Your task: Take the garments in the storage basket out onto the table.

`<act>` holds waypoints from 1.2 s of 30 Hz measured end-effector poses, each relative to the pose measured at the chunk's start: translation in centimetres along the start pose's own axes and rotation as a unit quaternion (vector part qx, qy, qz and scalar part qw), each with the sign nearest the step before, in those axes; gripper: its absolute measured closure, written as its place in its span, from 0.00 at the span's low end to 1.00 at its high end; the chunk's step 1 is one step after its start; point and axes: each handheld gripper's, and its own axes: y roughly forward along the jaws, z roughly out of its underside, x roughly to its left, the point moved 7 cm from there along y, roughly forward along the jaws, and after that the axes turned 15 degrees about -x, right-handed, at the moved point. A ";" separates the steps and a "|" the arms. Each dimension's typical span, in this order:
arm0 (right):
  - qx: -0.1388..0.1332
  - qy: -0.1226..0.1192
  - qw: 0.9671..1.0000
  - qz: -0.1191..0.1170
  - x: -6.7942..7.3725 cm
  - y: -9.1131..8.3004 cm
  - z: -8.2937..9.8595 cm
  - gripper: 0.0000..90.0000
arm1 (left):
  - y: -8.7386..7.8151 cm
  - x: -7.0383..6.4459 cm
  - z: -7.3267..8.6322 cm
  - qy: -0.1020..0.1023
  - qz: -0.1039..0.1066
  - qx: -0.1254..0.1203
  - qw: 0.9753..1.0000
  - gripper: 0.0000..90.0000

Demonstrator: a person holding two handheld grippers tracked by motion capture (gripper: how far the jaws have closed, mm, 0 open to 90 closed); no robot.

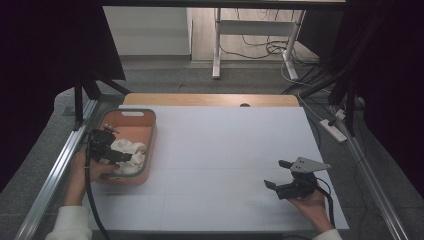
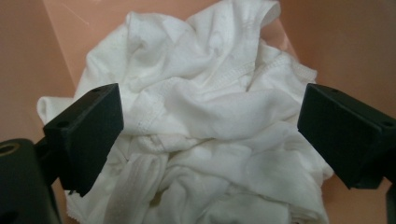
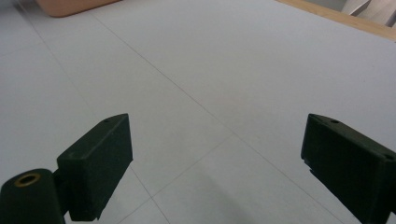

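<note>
Jaws spread wide, the left gripper (image 2: 210, 135) hovers over crumpled white cloth (image 2: 205, 116) inside the orange plastic basket (image 1: 131, 118); a shallow pinch may snag one fold only. The right gripper (image 1: 281, 174), well right of the basket, gapes wide and empty.

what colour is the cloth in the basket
White, plain with stitched seams; the cloth shows best in the left gripper view, bunched in the salmon-pink basket.
</note>
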 end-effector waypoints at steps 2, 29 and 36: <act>-0.001 0.001 1.000 0.001 0.0 0.0 0.0 0.10 | 0.1 0.0 0.0 0.000 -0.001 0.002 1.000 0.09; 0.003 0.004 1.000 0.001 -0.1 0.0 0.0 0.10 | 1.8 0.1 0.1 0.003 -0.003 0.068 0.998 0.09; 0.001 0.008 1.000 -0.002 -0.1 0.0 0.0 0.10 | 2.2 0.2 0.2 -0.006 -0.004 0.086 0.996 0.11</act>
